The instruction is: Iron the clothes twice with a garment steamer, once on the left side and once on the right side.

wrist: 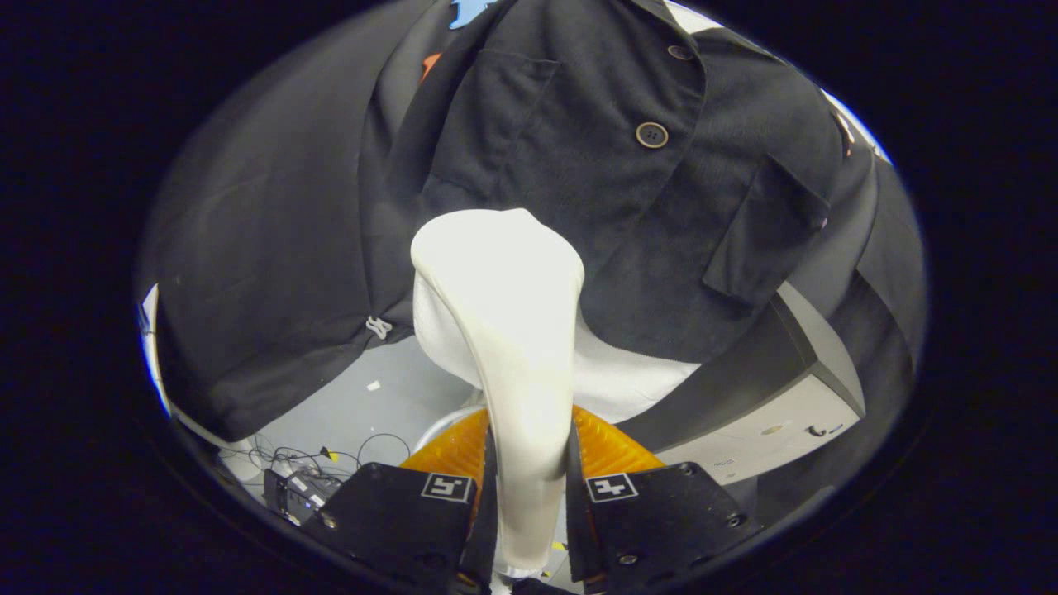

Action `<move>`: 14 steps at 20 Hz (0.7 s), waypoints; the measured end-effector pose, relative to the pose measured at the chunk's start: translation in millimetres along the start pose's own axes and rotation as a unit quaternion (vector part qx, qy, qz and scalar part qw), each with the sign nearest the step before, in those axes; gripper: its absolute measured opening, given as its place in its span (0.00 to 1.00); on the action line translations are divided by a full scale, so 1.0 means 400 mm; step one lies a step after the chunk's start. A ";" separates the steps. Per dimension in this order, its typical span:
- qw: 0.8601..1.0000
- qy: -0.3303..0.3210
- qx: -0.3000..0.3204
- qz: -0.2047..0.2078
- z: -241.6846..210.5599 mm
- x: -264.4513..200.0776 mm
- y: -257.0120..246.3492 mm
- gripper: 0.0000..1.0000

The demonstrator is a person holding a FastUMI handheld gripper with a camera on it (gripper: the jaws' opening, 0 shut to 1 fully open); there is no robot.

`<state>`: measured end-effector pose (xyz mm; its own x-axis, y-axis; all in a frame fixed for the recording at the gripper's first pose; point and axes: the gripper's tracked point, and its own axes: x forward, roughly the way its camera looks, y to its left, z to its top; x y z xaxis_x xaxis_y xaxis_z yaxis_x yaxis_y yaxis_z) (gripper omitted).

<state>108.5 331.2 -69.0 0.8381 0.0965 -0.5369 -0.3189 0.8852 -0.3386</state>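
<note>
Gripper (529,475) clamps garment steamer (504,330); we see both fingers pressed against its slim handle, gap narrow. Steamer white, smooth, handle widening to broad head just ahead of fingers, set against dark jacket (579,165). Jacket hangs beyond, with brown buttons (651,135) and patch pockets. We read no legible writing.

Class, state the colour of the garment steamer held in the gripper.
White or cream, seen in the gripper view: the garment steamer sits clamped in the gripper.
</note>
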 end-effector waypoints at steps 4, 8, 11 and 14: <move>1.000 -0.016 0.018 0.020 -0.004 -0.057 -0.051 0.37; 0.997 -0.052 0.047 0.043 -0.019 -0.158 -0.161 0.37; 0.994 -0.073 0.075 0.040 -0.081 -0.266 -0.328 0.37; 0.990 -0.087 0.105 0.033 -0.185 -0.381 -0.481 0.37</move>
<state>9.4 112.5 20.9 0.8880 0.2176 -0.4050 -0.2915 0.9477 -0.1301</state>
